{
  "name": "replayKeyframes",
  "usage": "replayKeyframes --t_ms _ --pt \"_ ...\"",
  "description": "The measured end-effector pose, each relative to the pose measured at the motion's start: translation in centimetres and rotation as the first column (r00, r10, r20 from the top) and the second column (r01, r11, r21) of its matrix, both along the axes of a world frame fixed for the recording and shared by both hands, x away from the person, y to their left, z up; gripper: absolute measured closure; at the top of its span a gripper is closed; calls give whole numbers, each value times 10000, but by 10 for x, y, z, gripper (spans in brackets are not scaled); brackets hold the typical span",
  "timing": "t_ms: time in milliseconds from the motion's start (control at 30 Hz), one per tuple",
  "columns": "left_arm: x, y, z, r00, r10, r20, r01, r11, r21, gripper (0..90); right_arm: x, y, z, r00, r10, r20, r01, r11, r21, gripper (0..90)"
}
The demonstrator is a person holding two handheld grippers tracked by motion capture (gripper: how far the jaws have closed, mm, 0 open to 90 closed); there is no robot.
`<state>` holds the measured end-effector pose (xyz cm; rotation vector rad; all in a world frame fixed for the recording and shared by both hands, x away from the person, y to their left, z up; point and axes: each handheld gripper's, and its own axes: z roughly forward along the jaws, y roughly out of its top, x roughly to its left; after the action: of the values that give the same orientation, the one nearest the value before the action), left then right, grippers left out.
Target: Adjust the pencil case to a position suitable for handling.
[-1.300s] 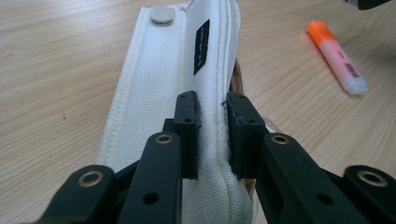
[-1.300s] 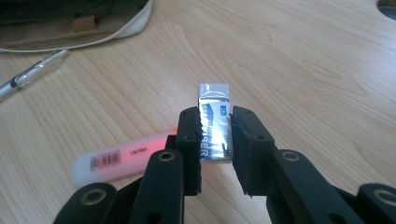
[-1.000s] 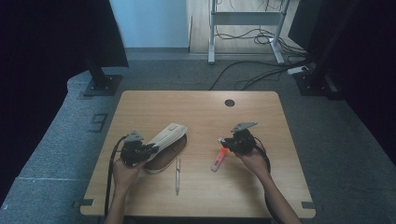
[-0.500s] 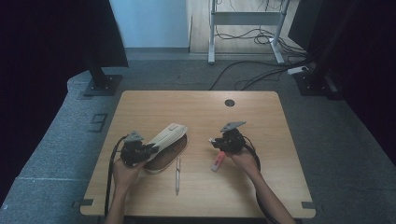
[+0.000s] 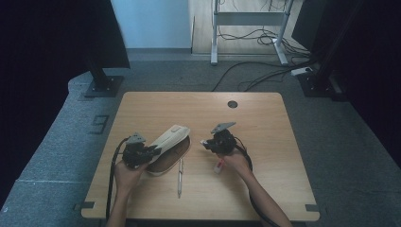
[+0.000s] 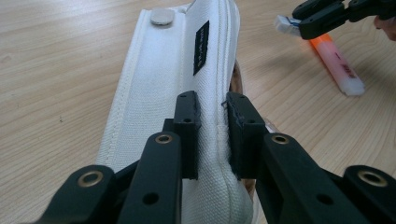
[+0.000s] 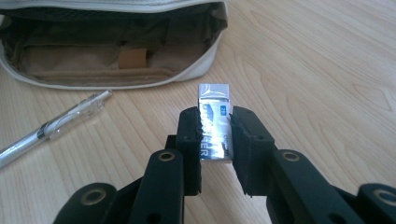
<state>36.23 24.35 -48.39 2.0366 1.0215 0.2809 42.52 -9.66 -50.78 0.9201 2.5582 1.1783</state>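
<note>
A white pencil case [image 5: 168,147] lies open on the table, its brown lining [image 7: 116,60] facing my right gripper. My left gripper [image 5: 152,151] [image 6: 212,126] is shut on the raised lid's edge [image 6: 205,70], holding it up. In my right gripper [image 5: 207,143] [image 7: 215,135], shut and lifted above the table, sits a small eraser [image 7: 215,123] in a silvery sleeve, right of the case's mouth. A clear pen [image 5: 179,176] [image 7: 51,128] rests in front of the case. An orange highlighter [image 5: 218,165] [image 6: 336,65] lies on the wood under my right hand.
The wooden table [image 5: 265,123] has a round cable hole [image 5: 232,104] at the back. A dark monitor stand [image 5: 101,82] and a desk frame with cables [image 5: 250,28] stand on the floor beyond it.
My right gripper has moved left toward the open case with the eraser, leaving the highlighter behind on the table. The left gripper has stayed holding the lid.
</note>
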Motion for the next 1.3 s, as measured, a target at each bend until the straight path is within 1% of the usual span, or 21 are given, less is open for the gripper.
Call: replayKeyframes --t_ms 367,500,633,1100,1300 --pt "0 -1 0 10000 -58 7 58 10000 -4 756 6 20 -3 9998 160 82 -160 9999 27 719" --pt "0 -1 0 10000 -51 6 51 10000 -25 756 7 25 -4 9997 216 96 -217 9998 20 719" --pt "0 -1 0 10000 -52 4 52 10000 -34 755 8 33 -5 9995 297 109 -297 9996 -23 719" --pt "0 -2 0 10000 -79 -4 79 10000 -39 754 14 52 -8 9989 458 97 -457 9989 -71 720" --pt "0 -2 0 10000 -92 -14 92 9999 -62 754 18 61 -11 9987 509 93 -508 9986 -177 719"
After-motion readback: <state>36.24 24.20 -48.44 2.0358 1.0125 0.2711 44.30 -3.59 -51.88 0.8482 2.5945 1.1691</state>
